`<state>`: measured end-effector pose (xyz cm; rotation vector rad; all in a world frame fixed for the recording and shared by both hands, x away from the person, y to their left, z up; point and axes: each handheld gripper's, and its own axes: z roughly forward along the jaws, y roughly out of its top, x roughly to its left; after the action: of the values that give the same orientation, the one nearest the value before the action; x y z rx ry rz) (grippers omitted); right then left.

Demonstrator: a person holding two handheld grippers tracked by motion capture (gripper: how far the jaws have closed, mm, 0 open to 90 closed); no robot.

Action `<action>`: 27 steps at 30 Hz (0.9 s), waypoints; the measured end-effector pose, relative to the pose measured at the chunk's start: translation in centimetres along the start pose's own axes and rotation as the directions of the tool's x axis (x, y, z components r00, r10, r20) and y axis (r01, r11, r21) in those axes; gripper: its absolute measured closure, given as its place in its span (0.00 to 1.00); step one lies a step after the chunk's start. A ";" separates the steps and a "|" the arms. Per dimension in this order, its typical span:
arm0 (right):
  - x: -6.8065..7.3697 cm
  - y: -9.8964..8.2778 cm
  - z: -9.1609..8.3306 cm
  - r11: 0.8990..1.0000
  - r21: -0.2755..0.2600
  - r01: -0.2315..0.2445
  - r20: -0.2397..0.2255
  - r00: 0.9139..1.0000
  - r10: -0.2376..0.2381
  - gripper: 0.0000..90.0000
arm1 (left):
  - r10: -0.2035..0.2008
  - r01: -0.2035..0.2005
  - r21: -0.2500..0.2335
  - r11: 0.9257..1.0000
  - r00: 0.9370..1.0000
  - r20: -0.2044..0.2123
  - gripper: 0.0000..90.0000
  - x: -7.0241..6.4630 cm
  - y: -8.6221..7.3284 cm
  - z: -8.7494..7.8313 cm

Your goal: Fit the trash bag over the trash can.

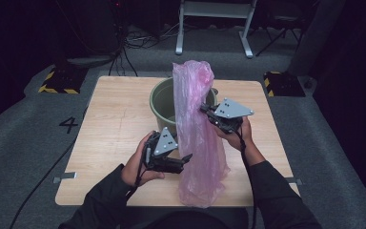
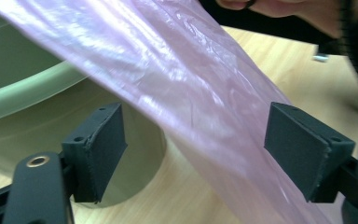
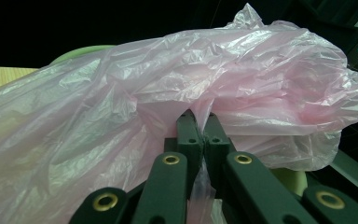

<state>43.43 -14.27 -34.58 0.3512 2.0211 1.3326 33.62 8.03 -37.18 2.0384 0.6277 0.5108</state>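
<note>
High view: a pink plastic bin liner [image 1: 198, 133] hangs upright over the wooden table [image 1: 114, 124], its lower end resting on the table edge at 6 o'clock and its top rising in front of a green waste bin [image 1: 159, 102] at 12 o'clock. The right gripper [image 1: 208, 112] pinches the liner at mid-height from 3 o'clock; the left gripper [image 1: 183, 160] sits at 9 o'clock of the liner, jaws apart and not touching it. Left gripper view: the two black pads [image 2: 105, 140] stand wide, with the liner [image 2: 191, 107] passing between them untouched and the bin wall [image 2: 23, 93] at 10 o'clock; this view alone confirms the clearance on both pads. Right gripper view: the jaws are pressed tight on a fold of the liner [image 3: 223, 93], film bunching above them toward 12 o'clock, a detail too small to read from above. To do the step well, probably regripping to open the liner, close the left pads on one layer near the mouth and hold the right grip firm.
</note>
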 end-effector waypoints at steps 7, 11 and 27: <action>0.2 0.0 -0.3 1.000 -0.018 -0.007 -0.017 1.000 0.006 0.99 | -0.001 0.004 0.030 1.000 0.995 -0.096 0.24 -0.5 -0.1 2.8; 0.0 -0.1 -0.4 0.999 -0.032 -0.042 -0.061 0.997 0.040 0.99 | -0.012 0.011 -0.024 1.000 0.999 -0.044 0.32 0.2 -1.6 4.4; 0.1 -0.1 -0.5 0.997 -0.021 -0.081 -0.146 0.986 0.077 0.78 | 0.124 -0.128 -0.114 0.985 0.991 -0.043 0.99 0.9 -2.9 1.7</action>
<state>43.05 -14.67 -34.58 0.3335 2.1255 1.4701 34.66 8.81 -40.44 1.9697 0.4803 0.6449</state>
